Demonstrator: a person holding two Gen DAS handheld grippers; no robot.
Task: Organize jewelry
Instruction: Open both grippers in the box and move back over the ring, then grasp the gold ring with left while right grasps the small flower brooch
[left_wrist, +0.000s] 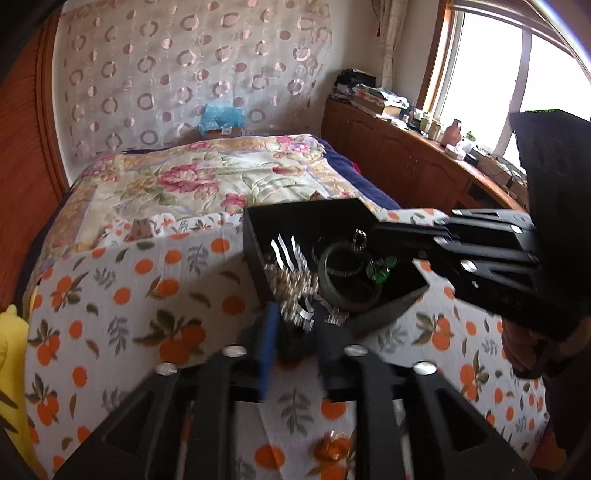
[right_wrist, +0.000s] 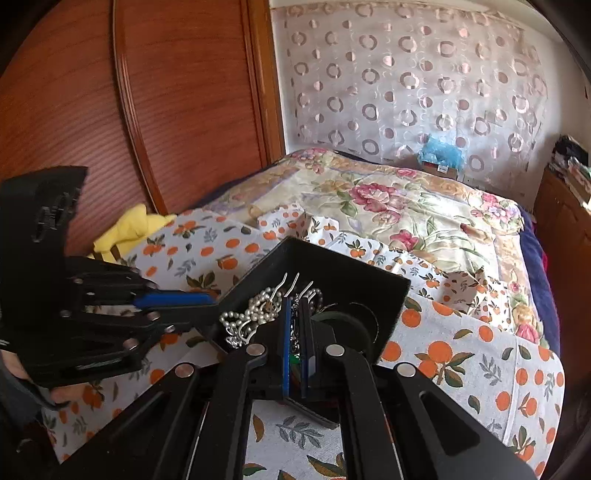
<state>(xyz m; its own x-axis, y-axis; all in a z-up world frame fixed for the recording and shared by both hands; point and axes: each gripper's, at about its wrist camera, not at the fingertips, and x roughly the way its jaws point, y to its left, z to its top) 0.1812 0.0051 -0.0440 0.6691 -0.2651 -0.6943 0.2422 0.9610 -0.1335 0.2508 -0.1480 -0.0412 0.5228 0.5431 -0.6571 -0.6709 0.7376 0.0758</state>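
Observation:
A black open box (left_wrist: 306, 216) (right_wrist: 343, 266) stands on the orange-print cloth on the bed. It holds a pearl necklace (right_wrist: 255, 306) (left_wrist: 291, 280), silver hairpins (left_wrist: 288, 249), a dark bangle (left_wrist: 347, 273) and a green pendant (left_wrist: 380, 271). My left gripper (left_wrist: 295, 332) is shut on the box's near corner wall; it also shows in the right wrist view (right_wrist: 207, 299). My right gripper (right_wrist: 295, 325) is over the box, its jaws nearly together on a thin chain with a green piece (right_wrist: 293, 358). It also shows in the left wrist view (left_wrist: 369, 236).
A small orange ring-like piece (left_wrist: 332, 448) lies on the cloth (left_wrist: 147, 295) below my left gripper. A yellow item (right_wrist: 129, 225) lies at the bed's left edge. A wooden wardrobe (right_wrist: 110, 110) stands left, a cluttered wooden cabinet (left_wrist: 406, 155) right.

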